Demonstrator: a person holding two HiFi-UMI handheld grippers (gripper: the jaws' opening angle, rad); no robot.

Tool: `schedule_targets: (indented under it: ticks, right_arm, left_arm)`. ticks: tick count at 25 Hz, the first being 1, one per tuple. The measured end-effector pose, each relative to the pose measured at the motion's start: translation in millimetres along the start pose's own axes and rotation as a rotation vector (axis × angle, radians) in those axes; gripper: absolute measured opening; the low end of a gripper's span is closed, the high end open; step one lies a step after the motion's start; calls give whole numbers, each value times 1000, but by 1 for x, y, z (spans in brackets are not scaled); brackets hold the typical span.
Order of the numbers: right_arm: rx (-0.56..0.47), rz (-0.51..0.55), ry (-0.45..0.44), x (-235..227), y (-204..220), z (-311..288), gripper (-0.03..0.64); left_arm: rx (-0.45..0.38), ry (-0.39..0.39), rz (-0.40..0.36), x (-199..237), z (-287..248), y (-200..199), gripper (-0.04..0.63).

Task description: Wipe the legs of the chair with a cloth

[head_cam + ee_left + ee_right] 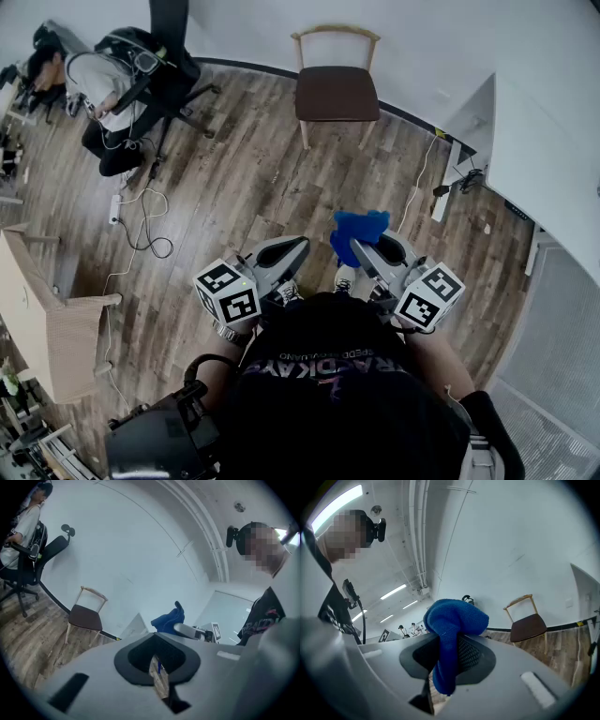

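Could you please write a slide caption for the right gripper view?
Right tool clamped on a blue cloth, with the wooden chair standing farther off by the white wall.

floor: wood planks [234, 178] | walls: white [422, 37] | black office chair [172, 28] | white desk [544, 159]

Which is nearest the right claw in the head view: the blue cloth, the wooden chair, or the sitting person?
1. The blue cloth, pinched in the right claw.
2. The wooden chair, ahead by the wall.
3. The sitting person, far off at the left.
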State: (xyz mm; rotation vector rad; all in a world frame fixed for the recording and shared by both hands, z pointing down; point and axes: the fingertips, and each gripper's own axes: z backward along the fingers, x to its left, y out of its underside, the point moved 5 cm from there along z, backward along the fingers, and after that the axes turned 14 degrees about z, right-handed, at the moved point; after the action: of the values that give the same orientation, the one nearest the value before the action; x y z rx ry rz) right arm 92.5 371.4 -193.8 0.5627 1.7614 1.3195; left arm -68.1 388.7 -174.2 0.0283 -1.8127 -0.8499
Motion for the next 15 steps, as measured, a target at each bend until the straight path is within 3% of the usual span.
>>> schedule_targets:
  ticks: [15]
  right_arm:
    - [-29, -33, 1, -10, -3, 6, 87]
  left_arm:
    - [-9, -4, 3, 0, -7, 0, 5]
